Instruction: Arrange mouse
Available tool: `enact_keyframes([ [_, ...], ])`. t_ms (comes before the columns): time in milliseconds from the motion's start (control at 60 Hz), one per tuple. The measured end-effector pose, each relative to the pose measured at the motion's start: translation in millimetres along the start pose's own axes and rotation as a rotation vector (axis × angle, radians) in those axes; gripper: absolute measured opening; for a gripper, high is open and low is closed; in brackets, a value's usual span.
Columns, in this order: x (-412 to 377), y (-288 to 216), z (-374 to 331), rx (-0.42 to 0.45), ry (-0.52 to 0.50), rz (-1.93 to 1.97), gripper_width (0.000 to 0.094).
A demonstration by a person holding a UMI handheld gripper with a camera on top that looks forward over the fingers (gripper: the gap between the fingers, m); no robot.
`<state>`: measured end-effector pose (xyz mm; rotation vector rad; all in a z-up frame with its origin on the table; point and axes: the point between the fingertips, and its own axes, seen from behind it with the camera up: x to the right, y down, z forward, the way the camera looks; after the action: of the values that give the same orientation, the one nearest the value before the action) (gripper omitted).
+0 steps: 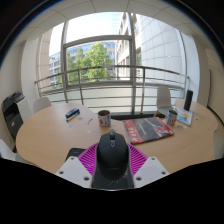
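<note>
A dark, smoothly rounded mouse (112,150) sits closest, lodged between the two magenta pads (89,156) of the gripper (112,160), whose pale fingers reach forward level over the table and appear to pinch the mouse's sides. Beneath lies a round table (50,135) of pale wood with a smooth matte top. Beyond the fingers rest a glossy red magazine (148,129), a mug (104,118), and a dark upright cylinder (188,100) near the far rim, before tall windows.
</note>
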<state>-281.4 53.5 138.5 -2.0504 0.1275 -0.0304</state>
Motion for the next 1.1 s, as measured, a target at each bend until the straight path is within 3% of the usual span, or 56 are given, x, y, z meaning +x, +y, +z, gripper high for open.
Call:
enact_keyframes([
  [117,-32,85,50,-0.154,-0.009,-0.026,0.0423],
  [267,-45,135,66,-0.259,-0.012,-0.008,0.0539],
  [300,-43,132,62,-0.255,0.0,-0.008,0.0597],
  [383,-39,112,52,-0.229,0.01,-0.027,0.0862],
  [417,-38,104,43,-0.217,0.017,-0.035,0.0819],
  [750,-37,26,-93,-0.13,0.038,-0.061,0.0842],
  [1100,-34,45,-214,-0.103,0.045,-0.066,0.0845],
])
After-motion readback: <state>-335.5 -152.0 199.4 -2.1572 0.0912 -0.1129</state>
